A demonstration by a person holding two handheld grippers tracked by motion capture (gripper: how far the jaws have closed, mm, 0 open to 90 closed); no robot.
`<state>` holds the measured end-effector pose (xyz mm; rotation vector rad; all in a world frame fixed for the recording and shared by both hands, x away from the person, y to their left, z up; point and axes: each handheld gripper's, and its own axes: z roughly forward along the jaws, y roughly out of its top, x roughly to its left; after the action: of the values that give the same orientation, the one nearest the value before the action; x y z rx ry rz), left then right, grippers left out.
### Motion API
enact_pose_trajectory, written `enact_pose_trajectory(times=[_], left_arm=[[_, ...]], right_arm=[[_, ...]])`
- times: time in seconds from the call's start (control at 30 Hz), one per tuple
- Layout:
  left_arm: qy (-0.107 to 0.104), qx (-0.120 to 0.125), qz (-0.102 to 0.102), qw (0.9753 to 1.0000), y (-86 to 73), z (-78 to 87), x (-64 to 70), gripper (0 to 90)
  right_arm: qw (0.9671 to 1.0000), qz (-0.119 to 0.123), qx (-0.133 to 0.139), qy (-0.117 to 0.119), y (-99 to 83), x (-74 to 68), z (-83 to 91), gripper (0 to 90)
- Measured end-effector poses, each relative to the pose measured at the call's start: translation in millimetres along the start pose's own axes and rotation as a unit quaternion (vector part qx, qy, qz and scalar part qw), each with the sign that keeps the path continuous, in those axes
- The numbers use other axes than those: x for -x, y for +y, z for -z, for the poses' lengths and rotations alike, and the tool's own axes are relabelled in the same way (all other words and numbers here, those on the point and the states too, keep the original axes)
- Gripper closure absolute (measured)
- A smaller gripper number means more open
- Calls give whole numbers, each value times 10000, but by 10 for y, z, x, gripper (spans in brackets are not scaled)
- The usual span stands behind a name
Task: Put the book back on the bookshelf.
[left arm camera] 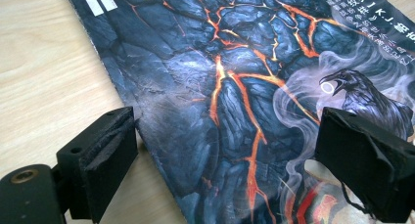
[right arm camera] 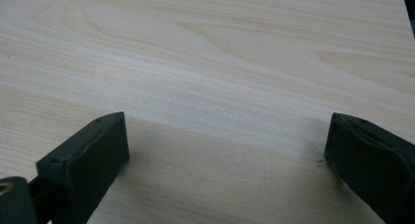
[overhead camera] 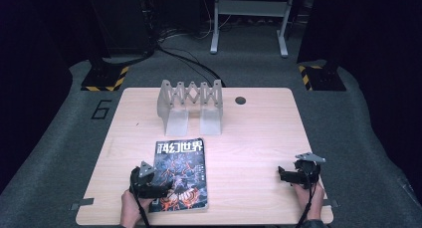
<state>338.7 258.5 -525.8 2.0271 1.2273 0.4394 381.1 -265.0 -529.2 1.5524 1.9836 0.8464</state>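
**A:** How do your jaws stand on the left gripper (overhead camera: pixel 158 184)?

**B:** Wide apart and gripping nothing. In the left gripper view (left arm camera: pixel 225 160) one jaw sits over the bare wood just off the magazine's (left arm camera: pixel 235 87) edge, the other over the cover beside the raven. You straddle that edge; whether the pads touch the paper, I cannot tell.

**A:** And where does the magazine lie?

**B:** Flat on the table (overhead camera: pixel 249 133), cover up, in the near-left part, its lower edge close to your side. In the high view the magazine (overhead camera: pixel 181 163) has your left gripper over its lower-left corner. The grey folding rack (overhead camera: pixel 190 104) stands well apart from it, toward the far edge.

**A:** The right gripper (overhead camera: pixel 286 174)?

**B:** Also spread wide, with only bare wood between the jaws in the right gripper view (right arm camera: pixel 225 155). It holds nothing.

**A:** Your hands?

**B:** Your left hand (overhead camera: pixel 130 208) comes in from the near edge, gripper pointing in over the magazine. Your right hand (overhead camera: pixel 308 195) rests low near the near-right corner, gripper pointing left across the table, well apart from the magazine.
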Motion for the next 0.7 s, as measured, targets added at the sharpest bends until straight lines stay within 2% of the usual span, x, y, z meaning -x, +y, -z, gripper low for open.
enact_pose_trajectory(times=[0.4,0.6,0.63,0.7], left_arm=[[-91,-33,-48,9999,95,-114,186,86],[-121,67,-101,9999,123,-177,268,86],[-161,-1,-108,9998,136,-177,280,86],[-152,40,-125,9998,157,-209,319,86]], right_arm=[[10000,-3,4,-2,0,-1,-1,20],[10000,-6,4,-3,0,-1,-1,20],[10000,-6,5,-3,0,-1,-1,20],[10000,-7,3,-4,0,-2,-1,20]])
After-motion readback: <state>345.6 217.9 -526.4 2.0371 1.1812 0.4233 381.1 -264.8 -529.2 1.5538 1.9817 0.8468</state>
